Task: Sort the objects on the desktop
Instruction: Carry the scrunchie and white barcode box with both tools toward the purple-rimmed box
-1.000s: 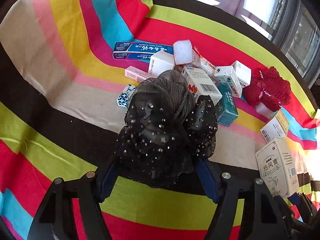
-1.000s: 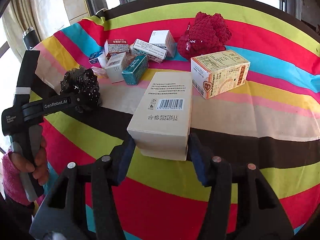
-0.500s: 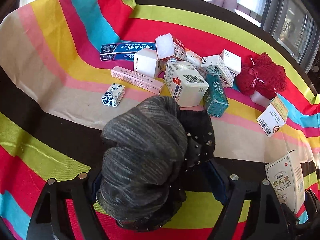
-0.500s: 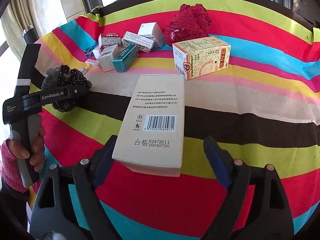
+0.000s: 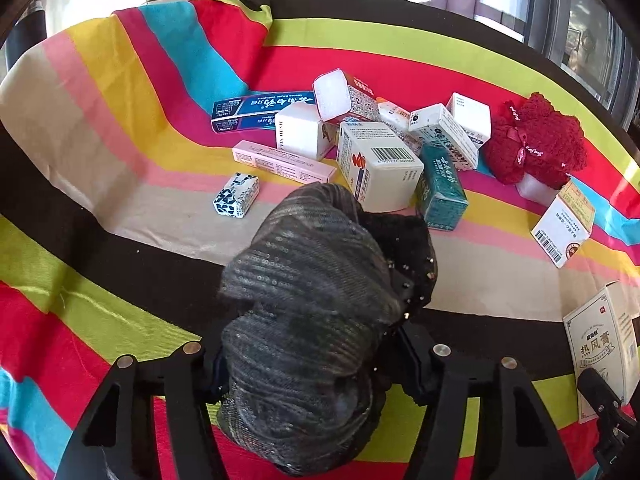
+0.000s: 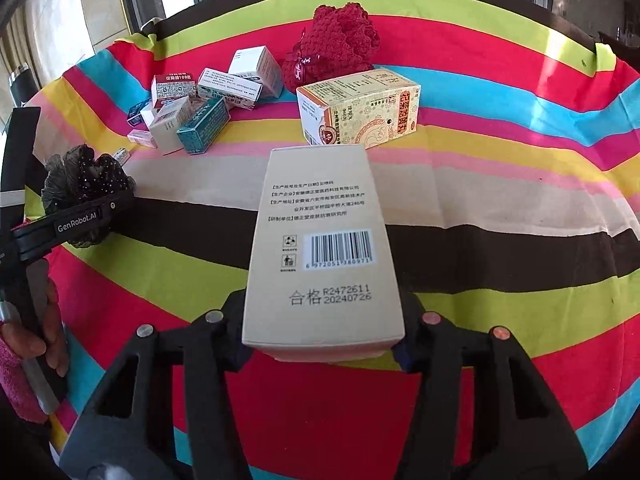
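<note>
A dark scrunchie (image 5: 316, 304), grey-striped on top and black mesh with beads at its right, fills the gap of my left gripper (image 5: 314, 360). The jaws are closing and both pads press into the fabric. The right wrist view shows the same scrunchie (image 6: 84, 184) bunched at the left gripper's tip. A beige box (image 6: 324, 248) with a barcode on top lies lengthwise in my right gripper (image 6: 322, 334), whose jaws are closing with the pads against the box's two sides. Its front face (image 5: 600, 344) shows at the right edge of the left wrist view.
A pile of small cartons (image 5: 380, 160) lies mid-table with a blue toothpaste box (image 5: 260, 110) behind. A red knitted item (image 5: 536, 148) sits to the right, a yellow patterned box (image 6: 360, 108) in front of it. A striped cloth (image 6: 520, 208) covers the table. A hand (image 6: 52, 320) holds the left gripper.
Both grippers spread their jaws half a second ago and have closed in again. The scrunchie turned over to show its grey striped side. The beige box sits deeper between the right fingers.
</note>
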The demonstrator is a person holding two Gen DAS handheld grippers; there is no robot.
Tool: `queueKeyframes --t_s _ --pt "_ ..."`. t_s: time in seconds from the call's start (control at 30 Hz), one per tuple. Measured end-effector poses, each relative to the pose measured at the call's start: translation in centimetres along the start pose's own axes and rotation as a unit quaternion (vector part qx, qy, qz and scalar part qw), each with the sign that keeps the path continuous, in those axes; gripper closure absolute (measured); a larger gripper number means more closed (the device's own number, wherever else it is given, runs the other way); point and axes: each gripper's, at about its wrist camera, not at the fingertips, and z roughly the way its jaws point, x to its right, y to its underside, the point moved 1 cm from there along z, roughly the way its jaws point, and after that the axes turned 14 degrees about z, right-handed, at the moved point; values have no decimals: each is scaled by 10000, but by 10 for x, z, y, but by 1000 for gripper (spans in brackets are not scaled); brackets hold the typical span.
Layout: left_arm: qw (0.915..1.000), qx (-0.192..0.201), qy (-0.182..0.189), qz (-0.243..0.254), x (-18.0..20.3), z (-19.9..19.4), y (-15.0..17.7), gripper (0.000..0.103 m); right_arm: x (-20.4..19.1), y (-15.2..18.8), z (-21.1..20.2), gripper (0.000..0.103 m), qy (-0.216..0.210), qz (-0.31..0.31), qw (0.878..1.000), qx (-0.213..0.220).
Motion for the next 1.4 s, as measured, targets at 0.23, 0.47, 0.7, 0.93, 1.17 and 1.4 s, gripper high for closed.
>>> queueKeyframes --t_s 0.23,0.47,0.7,0.93,1.17,1.4 --pt "9997 -42 87 -235 -1 -23 23 54 2 -1 0 48 74 50 10000 31" --pt "9991 149 311 -263 0 -49 38 58 1 0 0 48 91 53 9999 38" --pt "9999 -73 54 -140 -12 -17 16 30 3 0 1 47 40 115 9999 -3" --pt "9988 -121 384 -277 -8 -12 8 64 2 2 1 47 26 129 9999 1" --pt "9990 90 338 -293 -12 -53 37 64 0 1 1 48 74 54 10000 9" --pt "9990 72 292 -336 -25 -82 64 64 -9 7 -5 48 57 -151 9999 32"
